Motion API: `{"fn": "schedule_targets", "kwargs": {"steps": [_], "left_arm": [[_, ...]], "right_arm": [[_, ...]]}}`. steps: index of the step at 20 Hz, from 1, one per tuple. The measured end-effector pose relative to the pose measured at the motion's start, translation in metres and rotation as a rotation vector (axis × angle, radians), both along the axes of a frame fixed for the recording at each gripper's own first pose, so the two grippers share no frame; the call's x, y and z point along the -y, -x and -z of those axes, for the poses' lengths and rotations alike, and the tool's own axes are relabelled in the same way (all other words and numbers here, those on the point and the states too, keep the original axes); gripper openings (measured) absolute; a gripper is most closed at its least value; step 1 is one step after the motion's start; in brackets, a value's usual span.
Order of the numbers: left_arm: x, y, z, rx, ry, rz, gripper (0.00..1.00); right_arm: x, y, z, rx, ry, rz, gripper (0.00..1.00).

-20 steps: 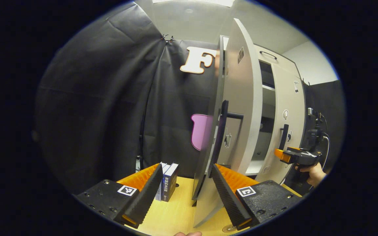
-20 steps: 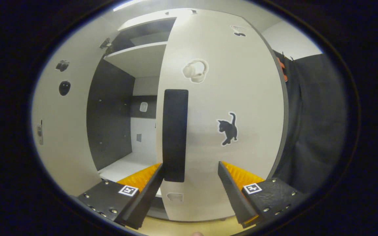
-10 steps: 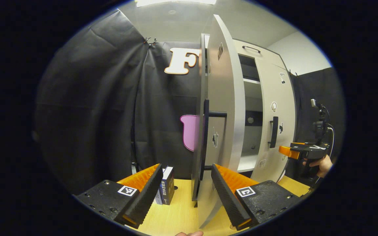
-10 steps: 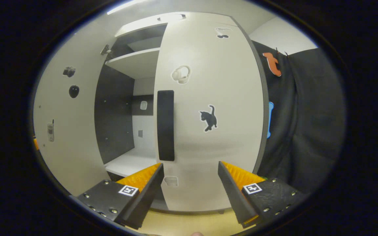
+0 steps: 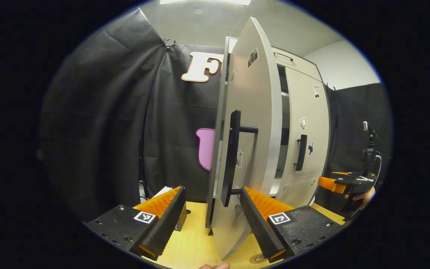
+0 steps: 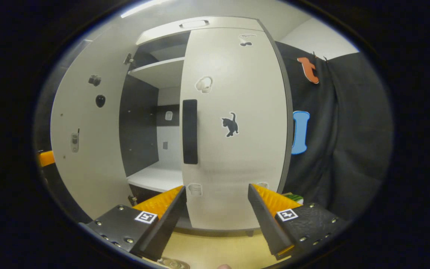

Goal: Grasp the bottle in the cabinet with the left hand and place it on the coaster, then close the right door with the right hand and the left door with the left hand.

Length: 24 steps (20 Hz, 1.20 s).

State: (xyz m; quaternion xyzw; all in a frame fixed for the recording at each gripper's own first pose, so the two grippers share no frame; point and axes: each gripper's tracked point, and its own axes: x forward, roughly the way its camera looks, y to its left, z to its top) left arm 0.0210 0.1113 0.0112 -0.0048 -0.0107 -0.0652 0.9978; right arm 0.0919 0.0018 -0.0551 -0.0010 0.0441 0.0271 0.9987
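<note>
**Left door ajar, right door nearly flush**

Bottle and coaster hard to make out: only a round disc (image 5: 258, 258) cut off at the bottom edge of the left gripper view, and a small green-striped thing (image 6: 292, 197) half hidden behind the right claw's finger; impossible to say what either is; books (image 5: 179, 220) mostly hidden behind a finger.

Left claw (image 5: 211, 220) wide apart, holding nothing, low over the desk (image 5: 192, 243), straddling the edge of the left door (image 5: 252, 123) near its black handle (image 5: 231, 160); touching or not, cannot tell. Right claw (image 6: 217, 220) also wide apart and unladen, facing the right door (image 6: 237, 130) just below its handle (image 6: 190, 131); seen farther off in the left gripper view, gripped by a hand (image 5: 364, 196).

Cabinet (image 6: 151, 149) interior: 2 bare white shelves visible through the gap.
</note>
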Motion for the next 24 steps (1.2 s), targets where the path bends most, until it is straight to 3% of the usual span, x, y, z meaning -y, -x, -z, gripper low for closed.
{"fn": "schedule_targets", "kwargs": {"steps": [20,21,24], "left_arm": [[0.093,-0.03,0.006,0.013,-0.045,0.088,0.94],[0.103,-0.035,0.007,0.011,-0.046,0.093,0.89],[0.133,-0.055,0.01,0.003,-0.044,0.094,0.97]], "right_arm": [[0.02,0.044,-0.005,-0.013,-0.032,-0.011,1.0],[0.021,0.045,-0.006,-0.015,-0.036,-0.011,1.0],[0.027,0.05,-0.006,-0.017,-0.034,-0.008,1.0]]}}
